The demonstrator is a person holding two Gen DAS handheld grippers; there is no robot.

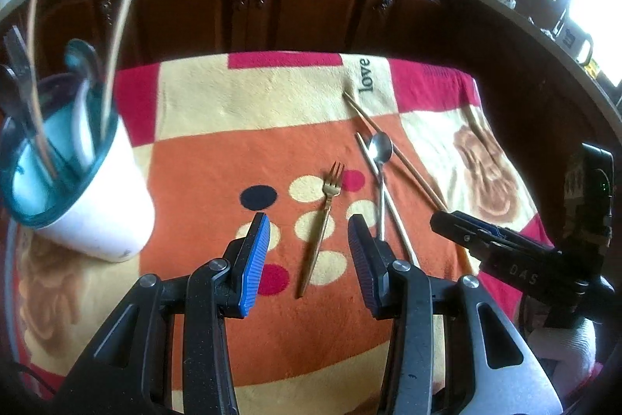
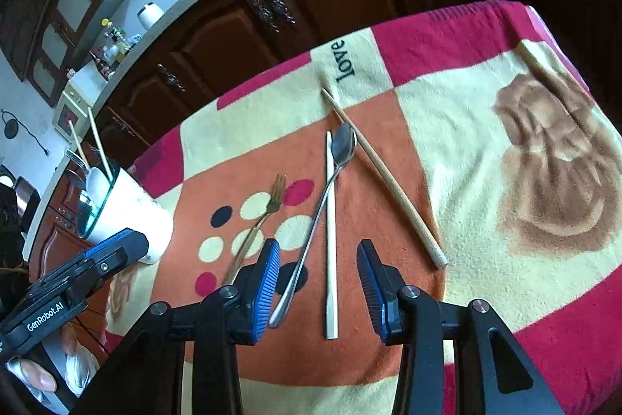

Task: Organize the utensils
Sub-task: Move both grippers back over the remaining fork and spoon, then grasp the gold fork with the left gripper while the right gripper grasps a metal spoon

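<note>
Both tools are held apart-jawed and empty above the blanket. Between the pads of the left gripper the gold fork is framed, its long axis running away from the jaws, tines pointing toward the cabinets. Under the right gripper the spoon and pale chopstick are found lying lengthwise, bowl far. The cup stands to the left, nearer the left hand.

left gripper open, right gripper open, both angled downward
</note>
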